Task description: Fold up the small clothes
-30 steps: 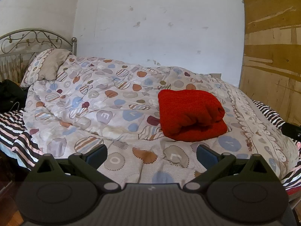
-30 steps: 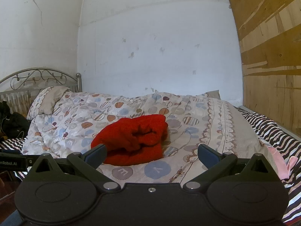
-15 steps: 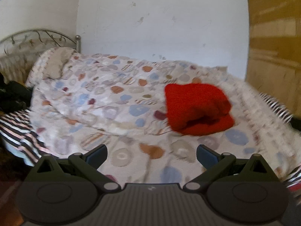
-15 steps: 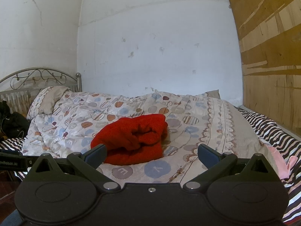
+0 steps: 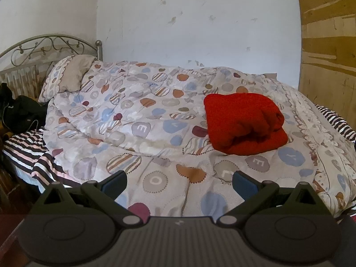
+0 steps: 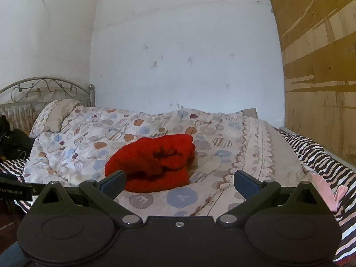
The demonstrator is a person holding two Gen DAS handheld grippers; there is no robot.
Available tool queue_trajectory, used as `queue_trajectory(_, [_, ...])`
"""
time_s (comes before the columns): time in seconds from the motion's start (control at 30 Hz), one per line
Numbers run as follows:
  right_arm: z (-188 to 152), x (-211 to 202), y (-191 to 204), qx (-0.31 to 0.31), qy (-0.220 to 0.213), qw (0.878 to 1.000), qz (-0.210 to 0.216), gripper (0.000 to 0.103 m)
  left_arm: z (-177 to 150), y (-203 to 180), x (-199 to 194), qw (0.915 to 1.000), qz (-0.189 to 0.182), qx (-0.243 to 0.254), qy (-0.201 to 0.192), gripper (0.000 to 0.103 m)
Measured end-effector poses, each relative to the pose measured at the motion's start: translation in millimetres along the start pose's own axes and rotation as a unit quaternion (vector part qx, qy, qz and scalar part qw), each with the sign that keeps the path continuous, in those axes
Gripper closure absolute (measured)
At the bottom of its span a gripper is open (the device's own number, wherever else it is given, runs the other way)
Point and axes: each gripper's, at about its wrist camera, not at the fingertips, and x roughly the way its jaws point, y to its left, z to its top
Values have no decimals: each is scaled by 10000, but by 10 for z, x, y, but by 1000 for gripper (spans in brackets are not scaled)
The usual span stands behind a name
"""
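Note:
A red fuzzy garment (image 5: pixel 242 123) lies folded into a thick bundle on the patterned quilt (image 5: pixel 142 120); it also shows in the right wrist view (image 6: pixel 155 162). My left gripper (image 5: pixel 179 183) is open and empty, held back from the bed's near edge, with the bundle ahead and to the right. My right gripper (image 6: pixel 179 183) is open and empty, with the bundle just beyond its left finger (image 6: pixel 113 181). Neither gripper touches the garment.
A pillow (image 5: pixel 66 75) and metal headboard (image 5: pixel 44 46) stand at the far left. Dark items (image 5: pixel 20 113) lie beside the bed there. A striped sheet (image 6: pixel 322 160) and a pink cloth (image 6: pixel 329 191) lie at the right. A wooden panel (image 6: pixel 318 66) stands on the right.
The left gripper's view shifted: it lifted and drew back slightly, so the bed sits lower and the red bundle a bit further right. The right gripper barely moved. Both stayed open.

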Motion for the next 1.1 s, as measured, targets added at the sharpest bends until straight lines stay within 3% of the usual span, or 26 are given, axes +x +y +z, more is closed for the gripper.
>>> queue_trajectory(1.1, [-74, 33, -22, 6, 141, 9999, -13, 0, -10, 18, 74, 9998, 158, -62, 127, 0])
